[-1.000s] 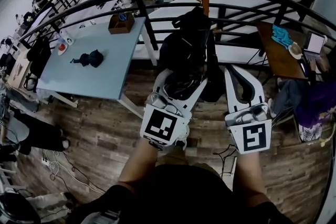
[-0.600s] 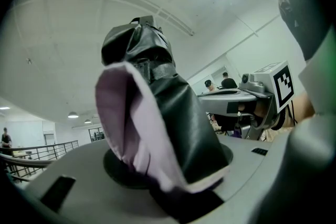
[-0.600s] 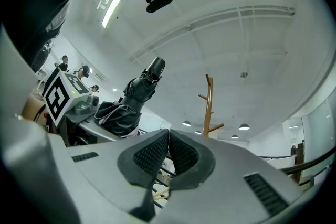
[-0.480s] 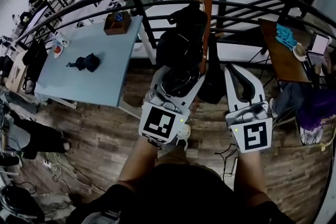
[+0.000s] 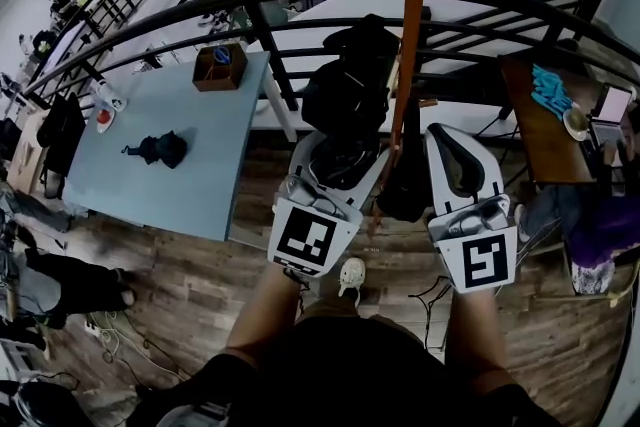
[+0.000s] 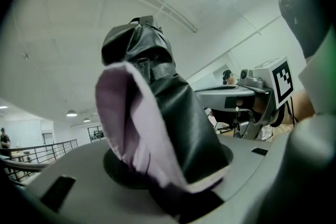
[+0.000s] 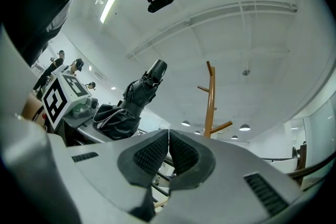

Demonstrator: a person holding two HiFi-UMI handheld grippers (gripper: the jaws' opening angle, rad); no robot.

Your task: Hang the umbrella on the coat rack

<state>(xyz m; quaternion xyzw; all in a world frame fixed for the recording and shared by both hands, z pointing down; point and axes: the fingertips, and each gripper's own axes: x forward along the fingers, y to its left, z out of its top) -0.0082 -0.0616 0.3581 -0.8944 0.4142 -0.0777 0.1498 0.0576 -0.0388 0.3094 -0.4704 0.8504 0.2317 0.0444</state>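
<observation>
The umbrella (image 5: 350, 90) is folded, black outside with a pale lilac lining (image 6: 123, 123). My left gripper (image 5: 338, 155) is shut on its lower end, and the bundle stands up out of the jaws (image 6: 168, 128). The coat rack (image 5: 409, 35) is an orange-brown wooden pole with short pegs. It rises just right of the umbrella, between my two grippers. My right gripper (image 5: 452, 137) is shut with nothing in it, its ribbed pads (image 7: 181, 155) pressed together. From the right gripper view the umbrella (image 7: 131, 102) is at the left and the rack (image 7: 211, 102) is ahead.
A black metal railing (image 5: 250, 5) curves right behind the rack. A pale blue table (image 5: 170, 115) with a brown box (image 5: 220, 67) and a black item stands to the left. A brown desk (image 5: 535, 105) is at the right. A dark bundle (image 5: 405, 190) hangs low by the pole.
Both grippers and the umbrella have come closer to the coat rack. The pole now looms larger and nearer, right beside the umbrella. Neither grip has changed.
</observation>
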